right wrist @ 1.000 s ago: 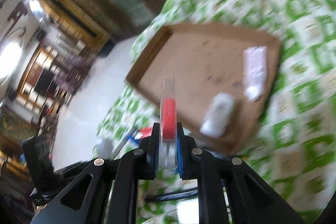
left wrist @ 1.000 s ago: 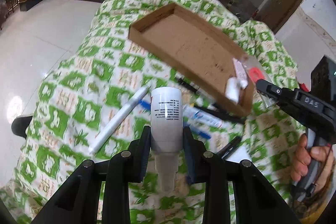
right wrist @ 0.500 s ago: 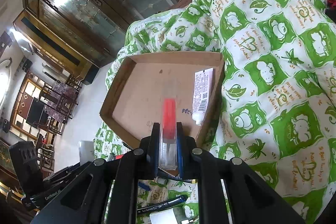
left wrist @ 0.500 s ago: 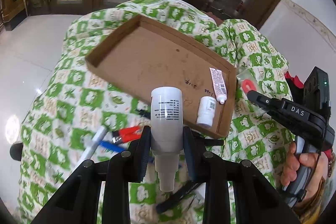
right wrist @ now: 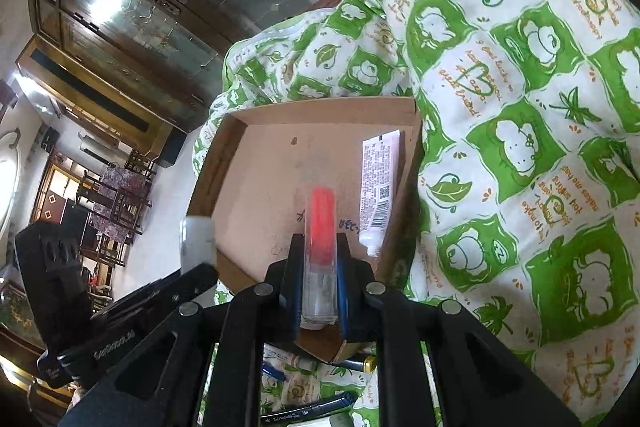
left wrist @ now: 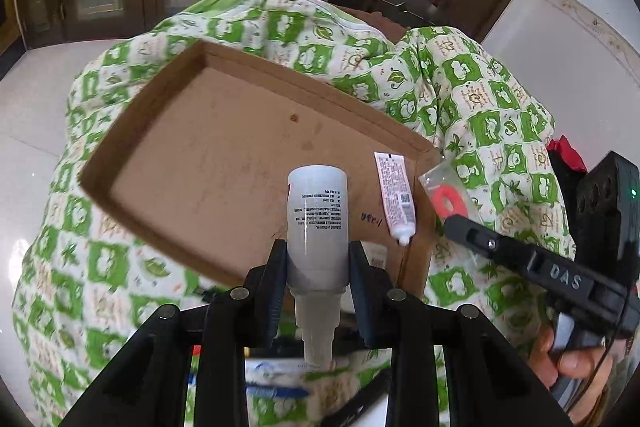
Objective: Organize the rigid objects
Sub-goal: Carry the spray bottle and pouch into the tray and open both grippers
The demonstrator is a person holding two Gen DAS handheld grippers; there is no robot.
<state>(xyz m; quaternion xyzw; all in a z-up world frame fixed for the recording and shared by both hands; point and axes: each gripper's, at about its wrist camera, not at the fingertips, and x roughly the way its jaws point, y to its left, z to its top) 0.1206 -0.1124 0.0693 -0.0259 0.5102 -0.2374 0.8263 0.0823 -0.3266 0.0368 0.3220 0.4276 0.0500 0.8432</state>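
My left gripper point(left wrist: 318, 271) is shut on a white spray bottle point(left wrist: 317, 219), held bottom-forward above the near edge of a shallow cardboard tray point(left wrist: 192, 163). My right gripper point(right wrist: 319, 267) is shut on a clear tape dispenser with a red roll point(right wrist: 320, 239), held over the tray's point(right wrist: 260, 179) near end. A white tube point(left wrist: 394, 197) lies in the tray's right corner; it also shows in the right wrist view point(right wrist: 378, 183). The right gripper and its dispenser point(left wrist: 448, 199) show at the right of the left wrist view. The left gripper's bottle point(right wrist: 197, 239) shows at the left of the right wrist view.
The tray rests on a green-and-white patterned cloth point(left wrist: 480, 99). Pens point(right wrist: 308, 413) and a battery point(right wrist: 362, 363) lie on the cloth below the tray's near edge. A blue pen point(left wrist: 276, 392) lies under my left gripper. Wooden glass-door cabinets point(right wrist: 132, 7) stand behind.
Both grippers have moved forward toward the tray, which now looks larger and closer. The small white bottle seen earlier in the tray's corner is now hidden behind my left fingers.
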